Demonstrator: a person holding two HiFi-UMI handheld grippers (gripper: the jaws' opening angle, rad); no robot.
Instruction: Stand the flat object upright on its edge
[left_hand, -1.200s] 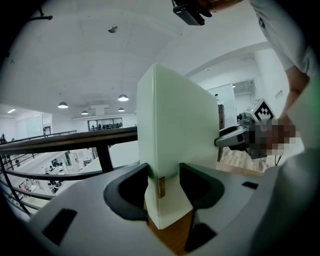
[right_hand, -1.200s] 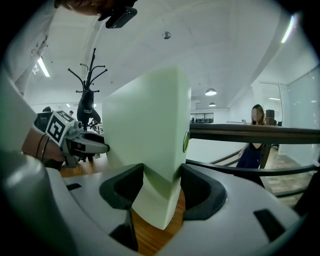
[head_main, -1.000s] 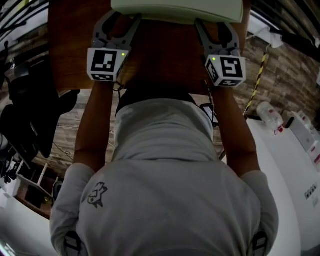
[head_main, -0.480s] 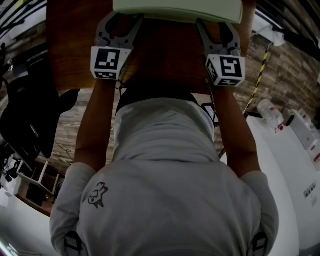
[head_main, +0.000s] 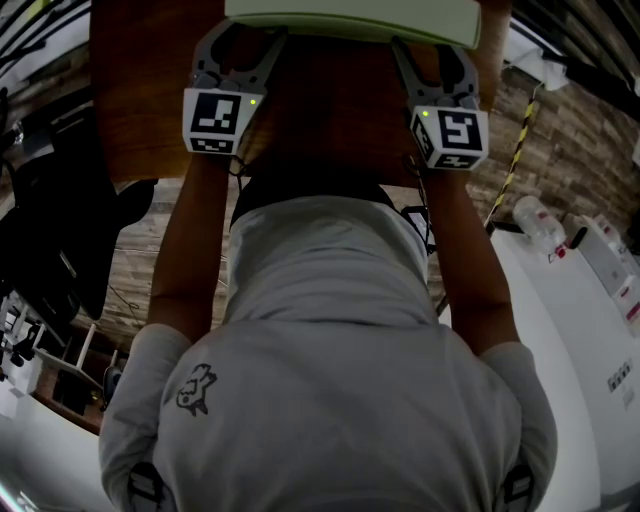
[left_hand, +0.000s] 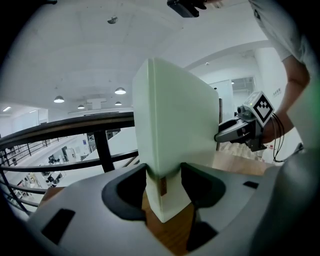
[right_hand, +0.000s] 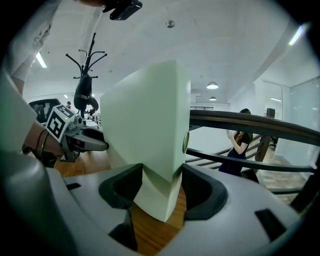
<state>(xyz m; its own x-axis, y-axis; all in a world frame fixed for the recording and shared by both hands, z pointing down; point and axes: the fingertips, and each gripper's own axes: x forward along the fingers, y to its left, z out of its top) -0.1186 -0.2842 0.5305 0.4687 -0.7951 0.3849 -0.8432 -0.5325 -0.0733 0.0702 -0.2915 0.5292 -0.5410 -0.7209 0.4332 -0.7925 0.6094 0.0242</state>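
Pale green flat box (left_hand: 175, 115), upright on its edge on the wooden table (head_main: 330, 110), one end between the jaws of the left gripper (left_hand: 163, 175), jaws opening with pads touching its faces, other end clamped by the right gripper (right_hand: 161, 175), jaws wide.

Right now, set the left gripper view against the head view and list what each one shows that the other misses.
Only the left gripper view: the pale green slab standing on its edge between the jaws of the left gripper, which are opening, plus a dark railing and ceiling lights behind.
Only the head view: the person's white shirt and a bottle off to the right.
Both: the slab, the wooden table, the left gripper, and the right gripper at the slab's far end.
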